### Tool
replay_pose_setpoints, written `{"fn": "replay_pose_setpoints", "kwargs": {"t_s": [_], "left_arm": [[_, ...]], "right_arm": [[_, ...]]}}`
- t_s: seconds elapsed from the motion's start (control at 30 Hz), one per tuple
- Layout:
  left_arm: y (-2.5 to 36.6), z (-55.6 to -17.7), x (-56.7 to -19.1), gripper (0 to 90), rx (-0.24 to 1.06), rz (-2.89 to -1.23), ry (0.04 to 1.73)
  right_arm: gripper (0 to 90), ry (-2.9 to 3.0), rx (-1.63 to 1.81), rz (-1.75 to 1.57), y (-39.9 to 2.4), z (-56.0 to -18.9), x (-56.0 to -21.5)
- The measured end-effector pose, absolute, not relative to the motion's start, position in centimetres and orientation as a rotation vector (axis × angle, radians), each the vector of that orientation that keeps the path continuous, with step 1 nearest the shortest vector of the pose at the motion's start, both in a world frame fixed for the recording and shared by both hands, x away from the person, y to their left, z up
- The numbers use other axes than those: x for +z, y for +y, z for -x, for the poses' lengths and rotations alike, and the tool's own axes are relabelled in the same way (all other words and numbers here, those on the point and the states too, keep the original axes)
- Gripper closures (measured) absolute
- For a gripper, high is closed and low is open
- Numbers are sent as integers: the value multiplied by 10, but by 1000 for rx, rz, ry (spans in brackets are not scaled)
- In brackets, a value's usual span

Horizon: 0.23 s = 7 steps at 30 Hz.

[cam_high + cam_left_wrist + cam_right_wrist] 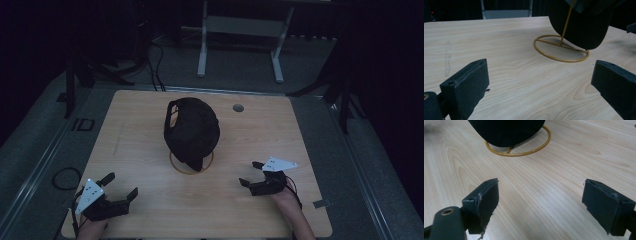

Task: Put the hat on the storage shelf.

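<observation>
While both hand-held grippers, left [121, 185] and right [250, 173], gape empty, black cap [192, 131] on gold stand [191, 167] mid-table, bare wood [210, 205] between.

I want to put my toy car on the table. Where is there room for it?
Lots of room. The table is bare between the left hand-held gripper and the right hand-held gripper, and along the left edge beside the black cap. The far right corner holds just a small round hole. It is crowded only mid-table, where the cap hangs on its gold wire stand.
</observation>
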State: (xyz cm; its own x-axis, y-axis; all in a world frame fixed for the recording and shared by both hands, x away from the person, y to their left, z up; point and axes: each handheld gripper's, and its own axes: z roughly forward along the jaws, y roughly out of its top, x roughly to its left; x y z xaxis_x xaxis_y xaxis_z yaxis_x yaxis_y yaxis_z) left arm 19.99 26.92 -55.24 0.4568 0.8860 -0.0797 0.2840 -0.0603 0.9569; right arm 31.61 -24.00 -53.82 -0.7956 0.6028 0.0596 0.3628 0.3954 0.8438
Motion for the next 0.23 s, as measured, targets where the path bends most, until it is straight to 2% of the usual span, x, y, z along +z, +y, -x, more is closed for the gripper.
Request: {"fn": "replay_pose_setpoints", "kwargs": {"t_s": [0.23], "left_arm": [[268,-200,-553,21,682,-1612,1038]], "right_arm": [[138,2391,1346,-844,-243,-315,-541]]}}
